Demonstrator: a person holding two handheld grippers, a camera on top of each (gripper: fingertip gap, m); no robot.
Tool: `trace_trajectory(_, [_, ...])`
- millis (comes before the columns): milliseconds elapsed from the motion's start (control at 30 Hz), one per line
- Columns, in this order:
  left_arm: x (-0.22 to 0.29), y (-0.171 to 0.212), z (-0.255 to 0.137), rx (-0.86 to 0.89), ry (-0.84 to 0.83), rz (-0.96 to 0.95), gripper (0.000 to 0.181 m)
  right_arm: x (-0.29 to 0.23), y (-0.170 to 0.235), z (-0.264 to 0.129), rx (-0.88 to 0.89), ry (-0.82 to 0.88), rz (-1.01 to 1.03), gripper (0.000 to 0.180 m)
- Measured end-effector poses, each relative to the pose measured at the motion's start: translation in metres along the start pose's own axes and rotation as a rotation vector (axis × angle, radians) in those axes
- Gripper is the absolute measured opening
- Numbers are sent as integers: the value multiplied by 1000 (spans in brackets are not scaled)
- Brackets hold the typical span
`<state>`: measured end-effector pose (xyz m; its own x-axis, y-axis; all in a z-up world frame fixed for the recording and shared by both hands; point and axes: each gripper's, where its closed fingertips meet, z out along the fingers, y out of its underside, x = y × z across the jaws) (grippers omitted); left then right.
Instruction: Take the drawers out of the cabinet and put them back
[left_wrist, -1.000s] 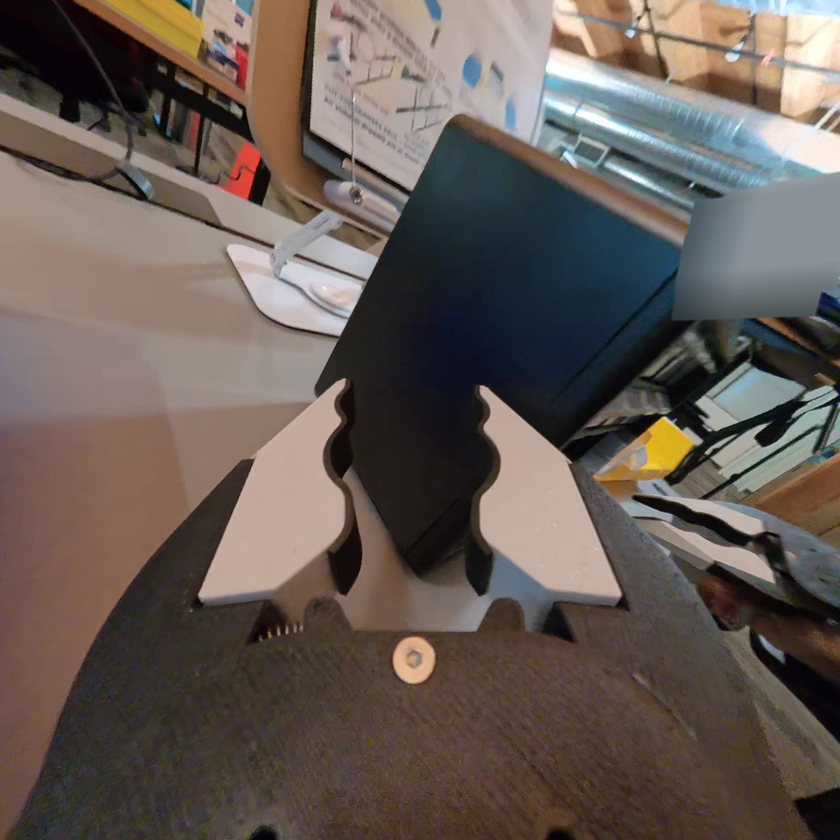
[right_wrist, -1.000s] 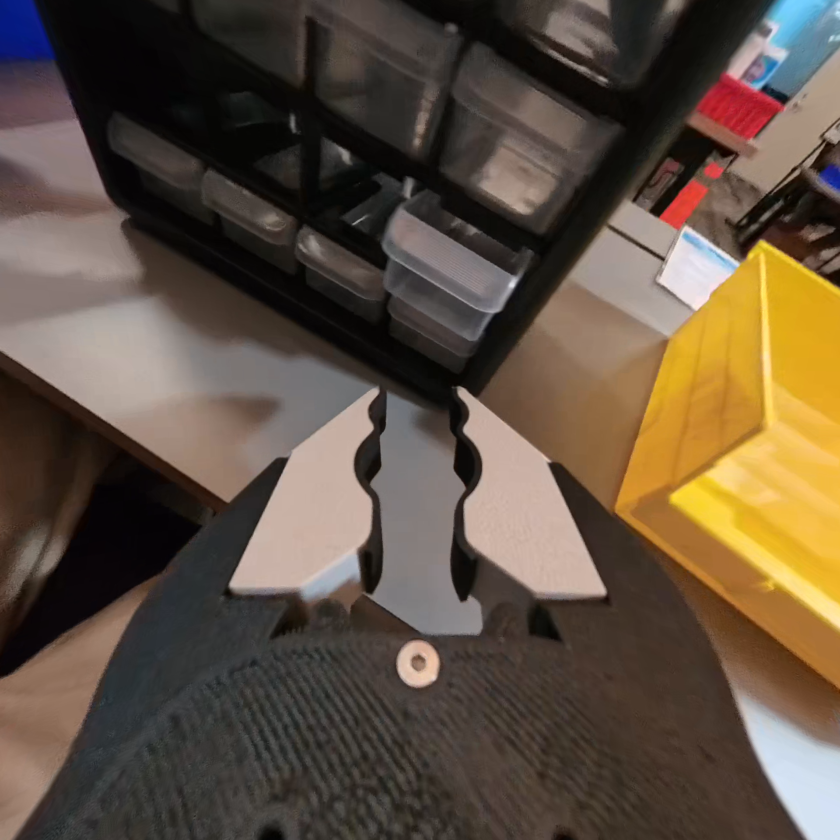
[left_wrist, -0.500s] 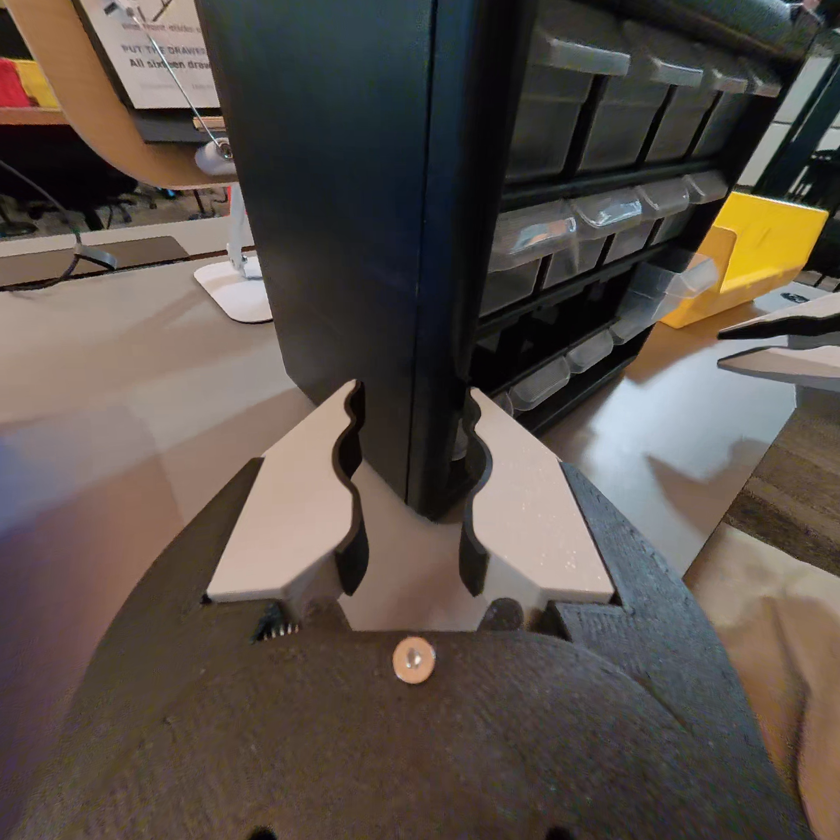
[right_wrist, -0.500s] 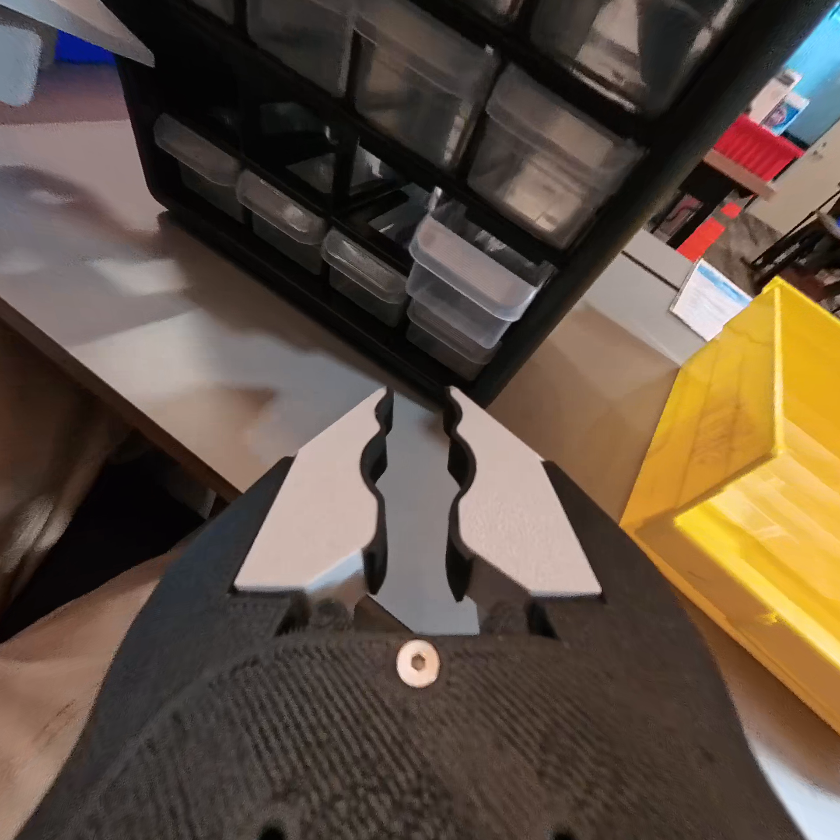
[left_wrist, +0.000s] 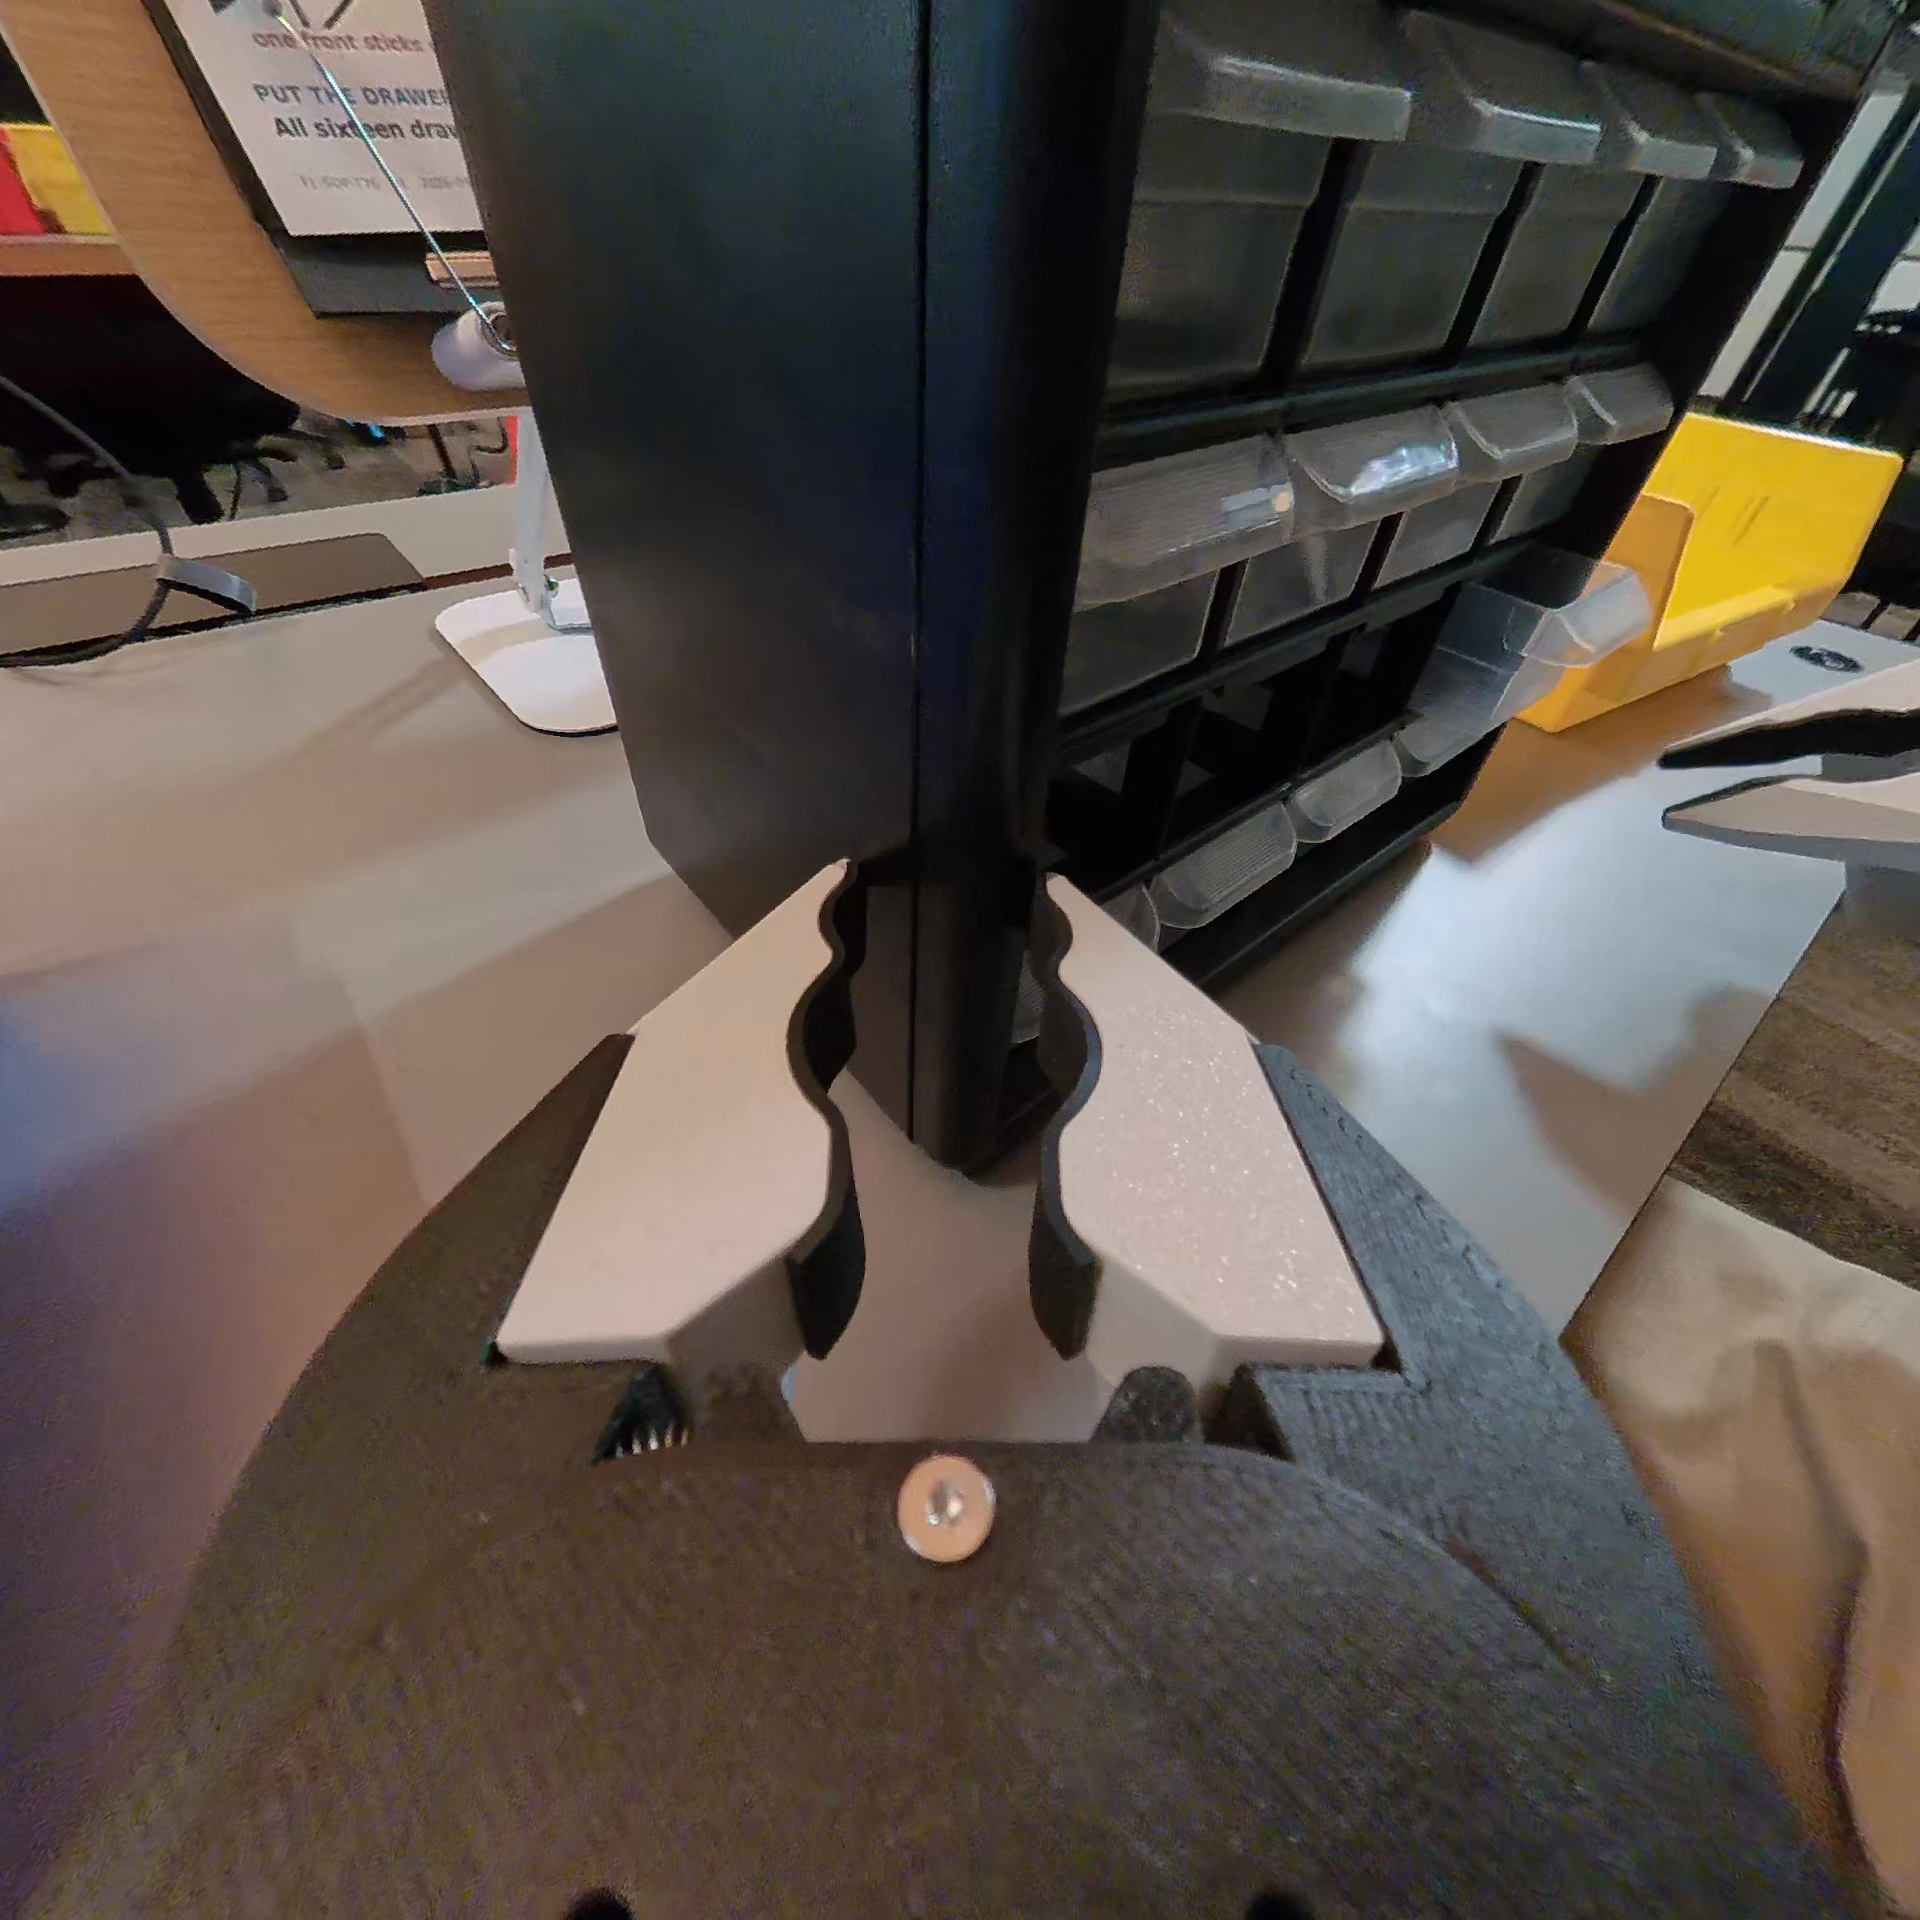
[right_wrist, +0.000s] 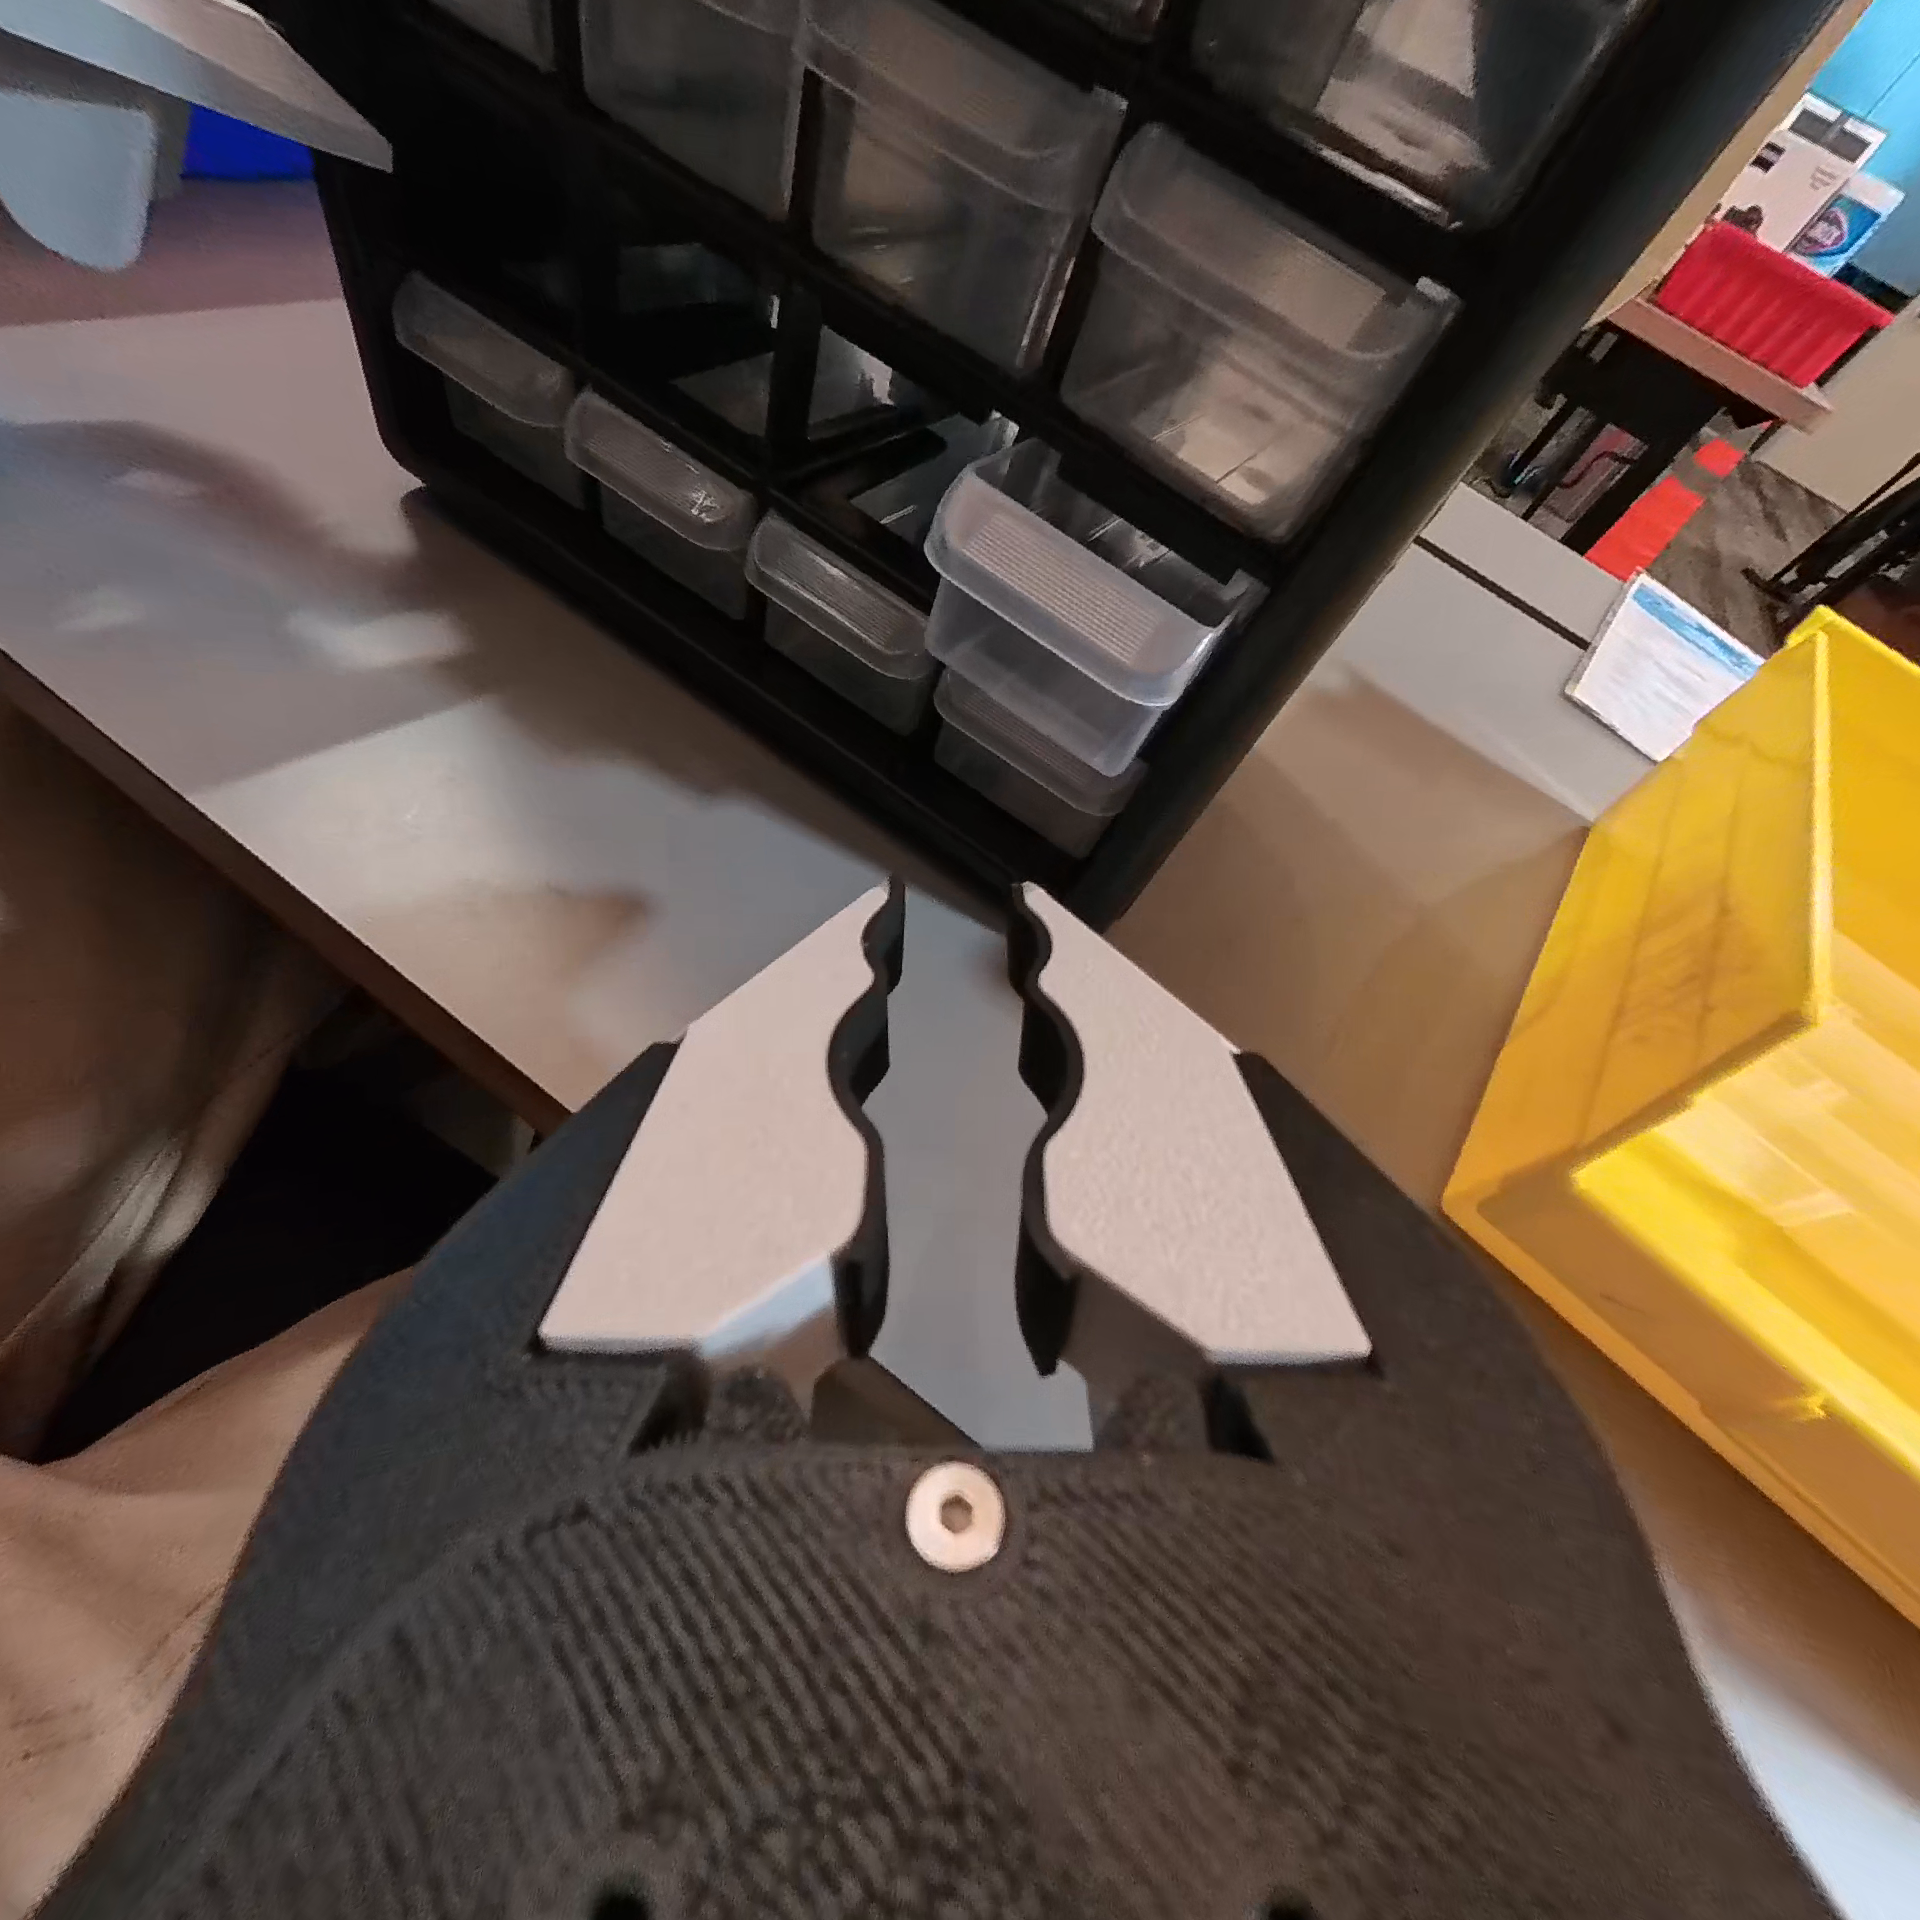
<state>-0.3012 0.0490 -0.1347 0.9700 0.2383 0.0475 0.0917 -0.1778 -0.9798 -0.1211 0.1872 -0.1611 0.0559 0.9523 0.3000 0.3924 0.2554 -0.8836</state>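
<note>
The black cabinet (left_wrist: 727, 416) stands on the table with rows of clear drawers. In the second row from the bottom, the right-hand drawer (right_wrist: 1070, 613) sticks out partway; it also shows in the left wrist view (left_wrist: 1538, 644). The slots (right_wrist: 727, 384) left of it are empty. My left gripper (left_wrist: 951, 883) is closed around the cabinet's front left corner post, low down. My right gripper (right_wrist: 954, 894) hovers over the table edge just in front of the cabinet's lower right, fingers a narrow gap apart and empty. It shows at the right edge of the left wrist view (left_wrist: 1808, 790).
A yellow bin (right_wrist: 1714, 1091) sits right of the cabinet, close to my right gripper. A white stand base (left_wrist: 530, 665) and a cable lie behind the cabinet on the left. The table's front edge (right_wrist: 312, 935) runs just below the right gripper.
The left view swung from the cabinet's side panel round to its front corner, and the left fingers narrowed on it. The right gripper moved closer to the cabinet and its gap narrowed.
</note>
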Motion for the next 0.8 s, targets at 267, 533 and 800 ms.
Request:
trace_trajectory(267, [0, 0, -1, 2, 5, -17, 28, -2, 0, 0, 1, -5, -7, 18])
trace_trajectory(533, [-2, 1, -1, 4, 34, -100, 34, -5, -1, 0, 3, -9, -23, 18])
trace_trajectory(800, [-1, 1, -1, 4, 40, -120, 34, -10, -1, 0, 4, -19, -39, 18])
